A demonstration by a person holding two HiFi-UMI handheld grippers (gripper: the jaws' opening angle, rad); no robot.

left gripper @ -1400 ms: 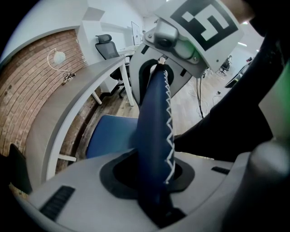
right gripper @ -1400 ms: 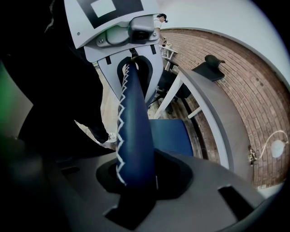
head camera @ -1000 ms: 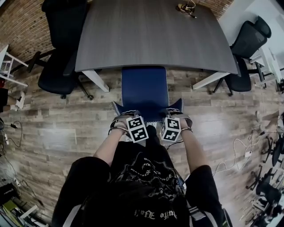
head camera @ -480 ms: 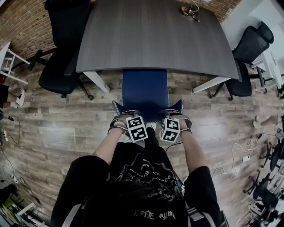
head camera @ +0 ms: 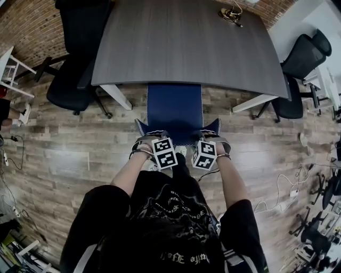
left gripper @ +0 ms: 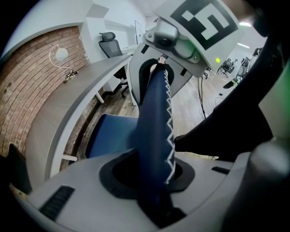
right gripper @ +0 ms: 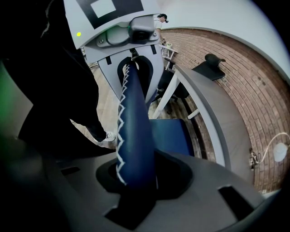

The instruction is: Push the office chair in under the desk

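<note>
Though at desk (head camera: 186, 48) edge, blue chair (head camera: 175, 109) near black chair (head camera: 72, 85)

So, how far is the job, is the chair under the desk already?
Done: the front of the seat seems to sit under the desk edge. In hand: the left gripper and right gripper are both shut on the backrest. Left: most of the seat shows in front of the desk, so the chair likely needs more pushing.

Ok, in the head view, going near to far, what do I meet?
Left gripper and right gripper side by side, clamped on the blue padded office chair → grey wood-grain desk → small gold-coloured object at its far edge.
</note>
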